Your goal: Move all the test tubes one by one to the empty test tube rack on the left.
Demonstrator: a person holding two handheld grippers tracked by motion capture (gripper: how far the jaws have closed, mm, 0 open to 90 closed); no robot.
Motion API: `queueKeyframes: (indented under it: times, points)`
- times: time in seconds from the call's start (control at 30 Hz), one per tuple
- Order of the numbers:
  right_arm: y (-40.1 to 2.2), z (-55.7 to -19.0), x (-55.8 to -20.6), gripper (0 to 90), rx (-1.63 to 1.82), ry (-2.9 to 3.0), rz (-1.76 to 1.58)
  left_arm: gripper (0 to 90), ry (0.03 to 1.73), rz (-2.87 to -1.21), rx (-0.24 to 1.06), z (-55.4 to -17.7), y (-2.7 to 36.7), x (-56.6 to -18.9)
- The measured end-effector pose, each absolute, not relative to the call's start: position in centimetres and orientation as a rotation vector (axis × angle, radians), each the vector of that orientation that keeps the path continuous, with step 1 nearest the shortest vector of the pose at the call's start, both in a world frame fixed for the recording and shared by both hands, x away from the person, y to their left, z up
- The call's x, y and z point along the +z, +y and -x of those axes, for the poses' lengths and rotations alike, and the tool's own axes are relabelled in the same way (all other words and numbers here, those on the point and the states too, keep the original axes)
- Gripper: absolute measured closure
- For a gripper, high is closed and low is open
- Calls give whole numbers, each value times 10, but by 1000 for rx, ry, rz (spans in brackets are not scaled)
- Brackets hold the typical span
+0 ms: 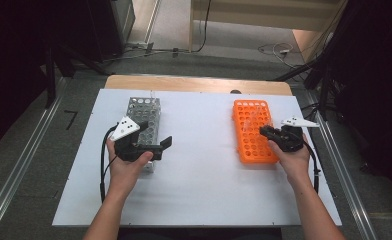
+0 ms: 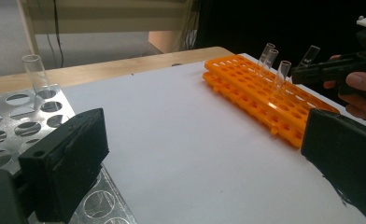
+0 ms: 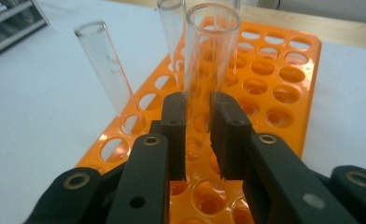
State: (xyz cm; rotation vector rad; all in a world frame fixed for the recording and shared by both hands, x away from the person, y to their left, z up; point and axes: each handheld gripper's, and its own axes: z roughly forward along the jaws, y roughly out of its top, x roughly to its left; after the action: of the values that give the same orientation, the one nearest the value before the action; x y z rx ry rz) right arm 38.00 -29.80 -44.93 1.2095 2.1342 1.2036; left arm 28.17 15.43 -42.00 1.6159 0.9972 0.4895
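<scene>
The right gripper (image 3: 197,109) is clamped on a glass tube (image 3: 209,56) standing in the orange rack (image 3: 284,79), so the pick-up step is in hand. The left gripper (image 2: 195,154) waits wide open, holding nothing, over the metal rack (image 2: 13,116). Next, probably a straight lift clear of the neighbouring tubes (image 3: 104,65), then across to the metal rack.

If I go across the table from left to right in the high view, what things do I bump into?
Metal rack → left gripper → orange rack → right gripper, shut on a glass tube.
</scene>
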Motion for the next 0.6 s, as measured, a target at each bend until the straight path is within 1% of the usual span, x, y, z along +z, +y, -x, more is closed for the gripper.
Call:
queueKeyframes:
  times: [0.37, 0.6]
  points:
    - [-307, -365, -424, 741, 1284, 2097, -1169, 7, 987, -1621, 483, -281, 151, -419]
    - [-297, -353, -411, 742, 1326, 2147, -1104, 7, 974, -1625, 480, -280, 149, -417]
